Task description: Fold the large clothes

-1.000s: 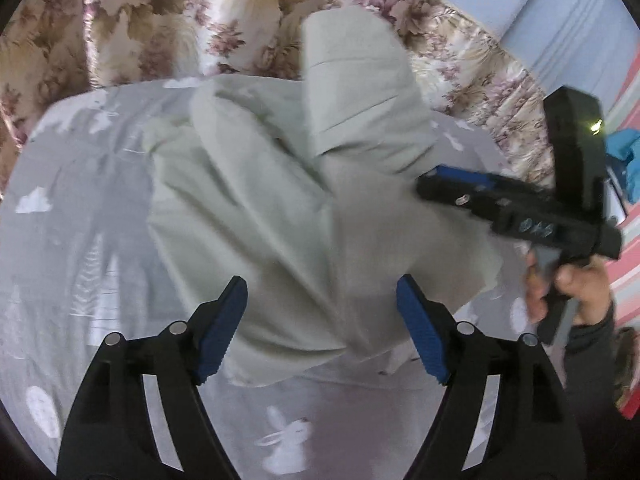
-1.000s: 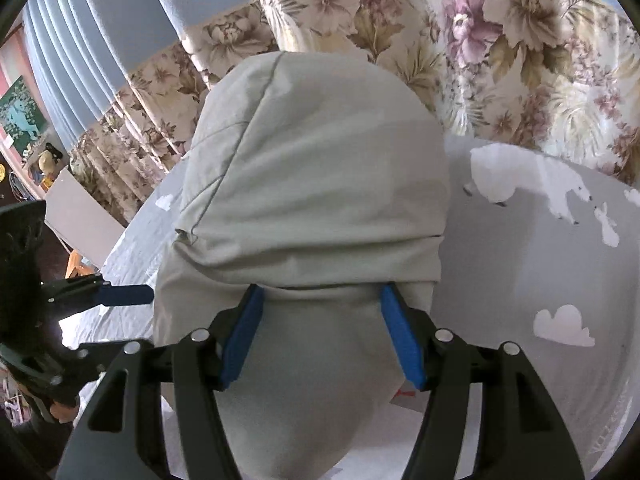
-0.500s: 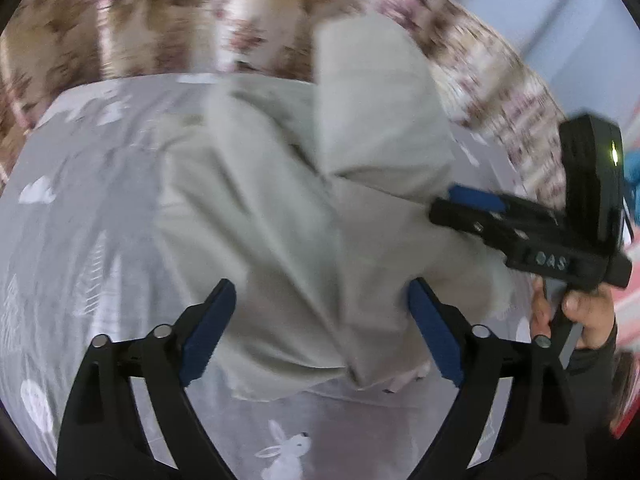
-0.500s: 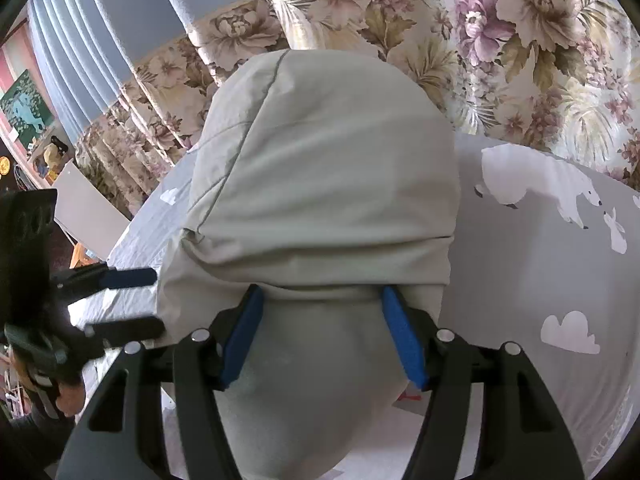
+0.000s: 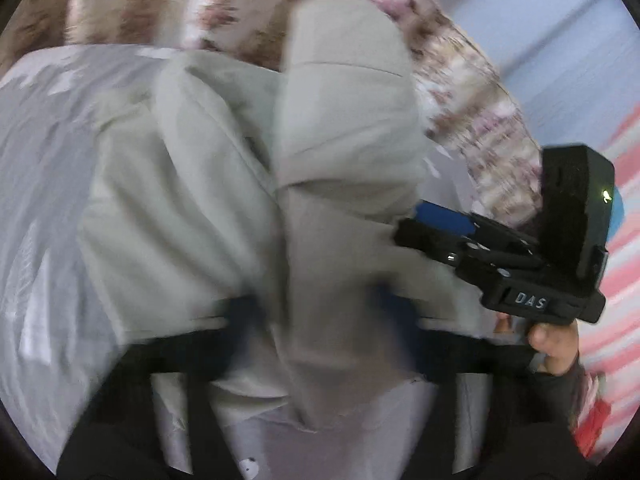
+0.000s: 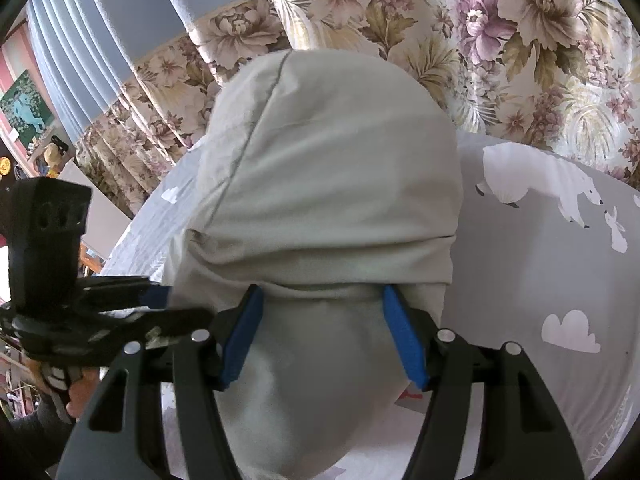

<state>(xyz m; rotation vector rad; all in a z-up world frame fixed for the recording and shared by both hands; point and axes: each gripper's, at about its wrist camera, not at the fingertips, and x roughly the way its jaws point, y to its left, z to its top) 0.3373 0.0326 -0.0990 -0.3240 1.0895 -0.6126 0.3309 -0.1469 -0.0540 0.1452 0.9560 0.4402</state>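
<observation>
A pale grey-green garment lies bunched on the grey printed bed sheet. One thick fold of it drapes over and between the fingers of my right gripper, which holds it up off the bed; the garment fills that view. The right gripper's jaws stand partly apart with the cloth wedged between the blue pads. My left gripper is blurred, its fingers pressed in on the hanging fold just left of the right gripper. The left gripper also shows in the right wrist view.
Floral curtains hang behind the bed, with blue curtains to the left. The sheet with bear and cloud prints spreads to the right. A striped pink surface lies at the right edge.
My left gripper has moved forward into the garment and its fingers have closed in around the hanging fold. The right gripper keeps holding its fold, raised slightly.
</observation>
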